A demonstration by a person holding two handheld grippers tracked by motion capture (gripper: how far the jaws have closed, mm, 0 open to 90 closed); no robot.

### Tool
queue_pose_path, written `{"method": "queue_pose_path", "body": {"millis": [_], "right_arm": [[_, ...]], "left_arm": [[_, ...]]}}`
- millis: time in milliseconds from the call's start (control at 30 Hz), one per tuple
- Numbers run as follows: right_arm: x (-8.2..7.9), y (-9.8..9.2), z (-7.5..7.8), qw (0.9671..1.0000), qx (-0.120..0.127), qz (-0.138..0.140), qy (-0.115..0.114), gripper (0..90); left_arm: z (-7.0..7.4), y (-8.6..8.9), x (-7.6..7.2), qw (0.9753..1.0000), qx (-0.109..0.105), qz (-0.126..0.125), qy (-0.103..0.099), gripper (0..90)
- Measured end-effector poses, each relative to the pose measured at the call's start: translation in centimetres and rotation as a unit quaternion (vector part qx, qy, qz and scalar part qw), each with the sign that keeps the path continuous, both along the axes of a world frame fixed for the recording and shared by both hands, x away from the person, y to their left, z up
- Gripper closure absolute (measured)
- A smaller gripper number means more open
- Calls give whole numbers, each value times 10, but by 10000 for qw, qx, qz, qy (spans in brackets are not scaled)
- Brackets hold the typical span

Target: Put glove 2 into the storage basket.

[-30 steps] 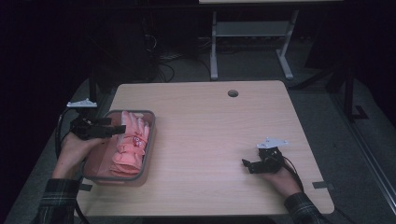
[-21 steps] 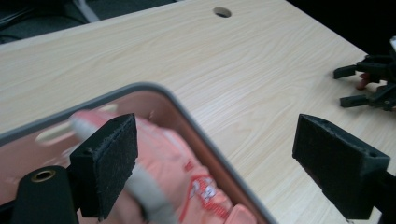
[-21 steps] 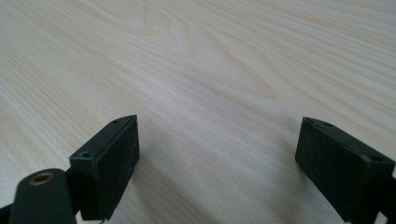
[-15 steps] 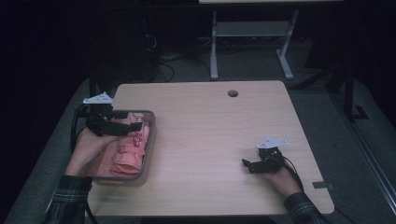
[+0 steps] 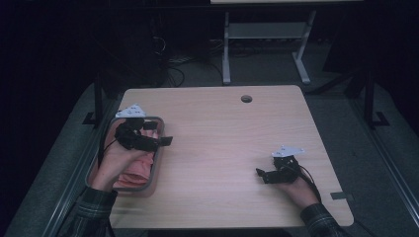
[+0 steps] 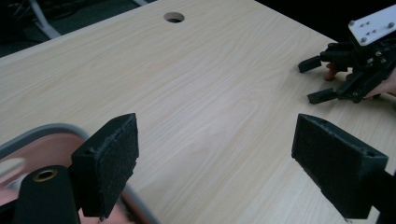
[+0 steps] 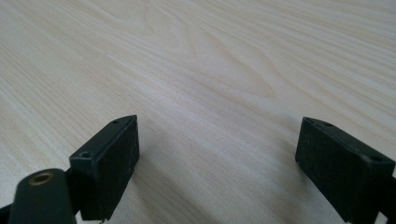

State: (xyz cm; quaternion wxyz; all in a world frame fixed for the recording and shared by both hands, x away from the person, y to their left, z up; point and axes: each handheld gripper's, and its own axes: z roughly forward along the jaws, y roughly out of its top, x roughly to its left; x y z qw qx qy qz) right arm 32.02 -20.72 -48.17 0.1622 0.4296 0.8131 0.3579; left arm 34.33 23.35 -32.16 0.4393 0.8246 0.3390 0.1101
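A pale wooden desk (image 5: 227, 143) stands in a dark room, with a round cable hole (image 5: 246, 98) near its far edge. At the left edge sits a grey-rimmed tray (image 5: 154, 170) holding pink folded cloth (image 5: 134, 170). The left claw (image 5: 160, 141) hangs over the tray's far right corner, its jaws pointing toward the middle of the desk, a grey plate on top. The right claw (image 5: 262, 175) rests low on the desk near the right front, jaws apart and pointing left. Plaid sleeves (image 5: 91, 215) enter from the bottom.

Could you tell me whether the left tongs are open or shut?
Open: the left tongs show bare table between their wide-apart jaws, nothing held.
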Motion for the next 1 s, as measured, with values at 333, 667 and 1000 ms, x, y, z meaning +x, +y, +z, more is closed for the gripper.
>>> {"method": "queue_pose_path", "body": {"millis": [333,667,1000], "right_arm": [[0,0,0,10000,1,-1,3,130],[0,0,0,10000,-2,14,5,130],[0,0,0,10000,-4,16,8,130]], "left_arm": [[-15,-40,-6,9995,97,-304,-66,141],[-38,-73,-11,9984,152,-546,-41,141],[-69,-94,-15,9967,230,-781,23,141]]}}
